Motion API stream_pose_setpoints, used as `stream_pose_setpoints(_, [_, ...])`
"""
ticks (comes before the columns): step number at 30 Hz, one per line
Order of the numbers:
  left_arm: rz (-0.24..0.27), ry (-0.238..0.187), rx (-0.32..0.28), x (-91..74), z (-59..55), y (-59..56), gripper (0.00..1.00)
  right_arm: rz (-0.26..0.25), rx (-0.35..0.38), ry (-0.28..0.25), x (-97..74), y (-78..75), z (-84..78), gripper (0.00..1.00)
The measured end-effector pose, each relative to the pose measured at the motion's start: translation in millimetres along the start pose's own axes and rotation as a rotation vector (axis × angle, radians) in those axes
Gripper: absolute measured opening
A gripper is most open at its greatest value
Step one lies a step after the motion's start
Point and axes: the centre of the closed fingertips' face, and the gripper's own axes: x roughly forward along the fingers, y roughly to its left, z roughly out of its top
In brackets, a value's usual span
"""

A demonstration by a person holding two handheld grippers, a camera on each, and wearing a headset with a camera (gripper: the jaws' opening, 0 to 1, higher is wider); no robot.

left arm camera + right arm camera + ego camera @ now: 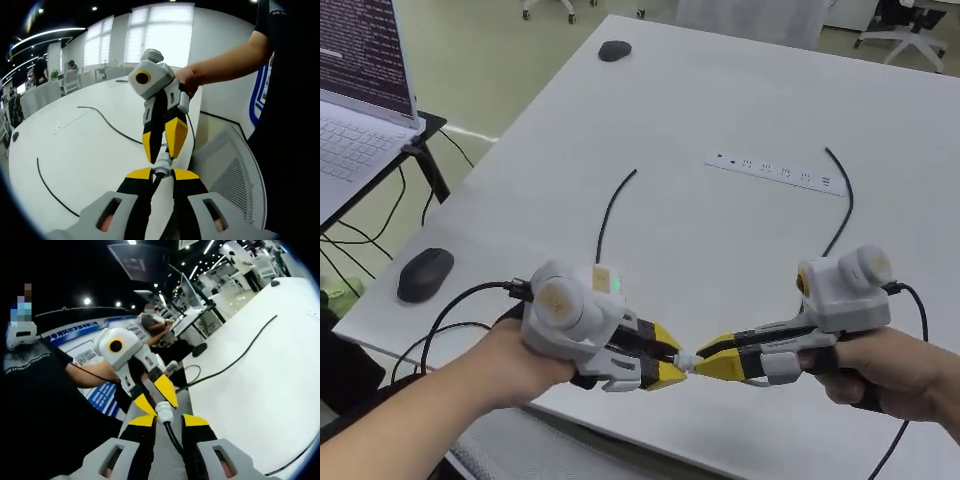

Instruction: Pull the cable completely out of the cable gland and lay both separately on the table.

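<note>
Near the table's front edge my two grippers meet tip to tip. A small white cable gland (688, 361) sits between the tips. My left gripper (670, 366) (163, 174) is shut with the black cable (153, 188) running back between its jaws. Across from it, my right gripper (706, 364) (166, 420) is shut at the gland (164, 411), and a black cable (173, 438) trails back between its jaws too. In the left gripper view the right gripper's yellow fingers (176, 135) close on the gland (162, 165) from above. The gland and cable hang above the table (720, 260).
A white power strip (775, 172) lies at the back right with a black cable (842, 205) beside it. Another loose black cable (610, 215) lies mid-table. One mouse (425, 273) rests front left, another (614, 50) far back. A laptop (360, 90) stands left.
</note>
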Motion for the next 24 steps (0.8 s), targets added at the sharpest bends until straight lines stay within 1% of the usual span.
stream_pose_setpoints(2, [-0.003,0.003,-0.002,1.7,0.1,-1.1,0.14,0.006,-0.011,-0.013,0.3,2.3,2.1,0.15])
stream_pose_setpoints(3, [-0.004,0.005,-0.003,2.7,-0.1,-1.6,0.14,0.007,-0.027,-0.011,0.4,3.2,1.9,0.13])
stream_pose_setpoints(5, [-0.001,0.012,-0.001,3.9,-1.2,-0.9,0.14,0.018,-0.030,0.001,1.1,5.9,-0.5,0.09])
stream_pose_setpoints(8, [0.000,0.010,-0.005,5.2,-0.1,-0.9,0.14,0.013,-0.035,0.004,1.5,6.5,-1.2,0.09])
stream_pose_setpoints(10, [-0.004,0.017,-0.003,6.8,-0.6,-1.2,0.14,0.011,-0.029,0.020,0.9,6.7,-3.8,0.09])
stream_pose_setpoints(13, [-0.010,0.023,-0.007,8.7,-1.1,-1.8,0.14,0.011,-0.046,0.041,-0.7,5.9,-7.5,0.09])
stream_pose_setpoints(14, [-0.010,0.025,-0.003,9.2,-1.4,-2.0,0.14,0.007,-0.062,0.047,-1.2,4.7,-7.9,0.09])
stream_pose_setpoints(15, [-0.009,0.028,-0.005,9.6,-2.2,-1.0,0.14,-0.006,-0.122,0.048,-1.6,2.7,-6.9,0.08])
stream_pose_setpoints(16, [-0.011,0.027,-0.015,9.4,-2.4,-0.6,0.14,-0.004,-0.124,0.049,-1.6,4.3,-7.4,0.08])
stream_pose_setpoints(17, [-0.013,0.025,-0.027,9.6,-2.6,-0.4,0.14,-0.012,-0.144,0.054,-1.8,3.4,-7.4,0.08])
stream_pose_setpoints(18, [-0.012,0.026,-0.028,9.6,-3.1,0.2,0.14,-0.028,-0.182,0.058,-1.6,1.4,-6.8,0.07])
stream_pose_setpoints(19, [-0.016,0.029,-0.036,9.7,-4.1,0.5,0.14,-0.042,-0.255,0.080,-0.6,2.1,-8.0,0.07])
stream_pose_setpoints(23, [-0.025,0.044,-0.053,8.1,-7.0,1.1,0.14,-0.101,-0.430,0.135,4.5,5.5,-9.2,0.07])
stream_pose_setpoints(24, [-0.028,0.046,-0.059,7.4,-7.6,1.6,0.14,-0.129,-0.488,0.149,4.3,-0.7,-9.3,0.07])
